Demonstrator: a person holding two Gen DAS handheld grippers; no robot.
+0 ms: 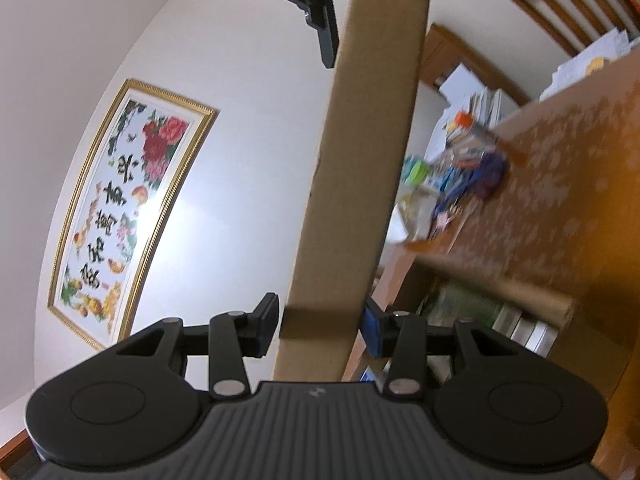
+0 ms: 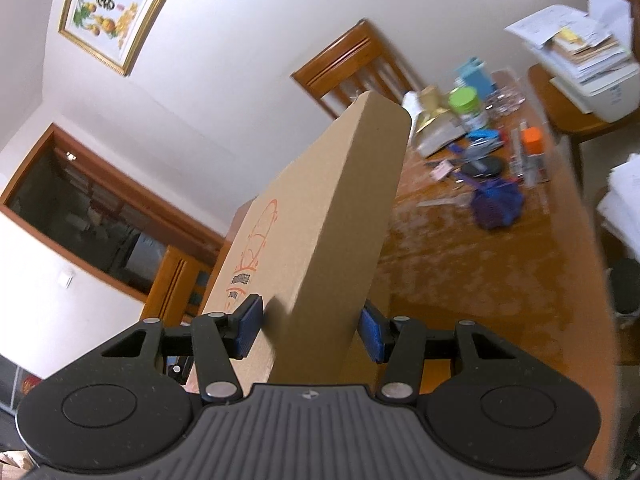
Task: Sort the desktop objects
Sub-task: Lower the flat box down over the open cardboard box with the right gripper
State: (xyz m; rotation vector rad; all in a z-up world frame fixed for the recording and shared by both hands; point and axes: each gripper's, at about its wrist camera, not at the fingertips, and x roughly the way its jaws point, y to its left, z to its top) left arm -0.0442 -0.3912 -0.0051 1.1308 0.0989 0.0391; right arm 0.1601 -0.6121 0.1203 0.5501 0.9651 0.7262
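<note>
Held edge-on in mid-air over the worktop (image 2: 480,272): flat cardboard box (image 2: 336,216), long axis running straight ahead from right claw (image 2: 311,330) toward left claw (image 1: 318,332), each clamped across the thin edge at opposite ends, neither nearer.

I take the cardboard box (image 1: 372,160) as my landmark. It stands on edge above the table (image 1: 560,208), tilted, and runs lengthwise away from my left gripper (image 1: 320,326), whose 2 fingers sit on either side of its near end. My right gripper (image 1: 316,12) is at the box's far end. Left of the box, the framed picture (image 1: 124,208) hangs on the wall. Right of the box, a heap of small items (image 1: 460,168) lies on the table, with a chair (image 1: 560,4) beyond it. In the right wrist view, paper stacks (image 2: 580,52) lie right of that heap, off the table.
</note>
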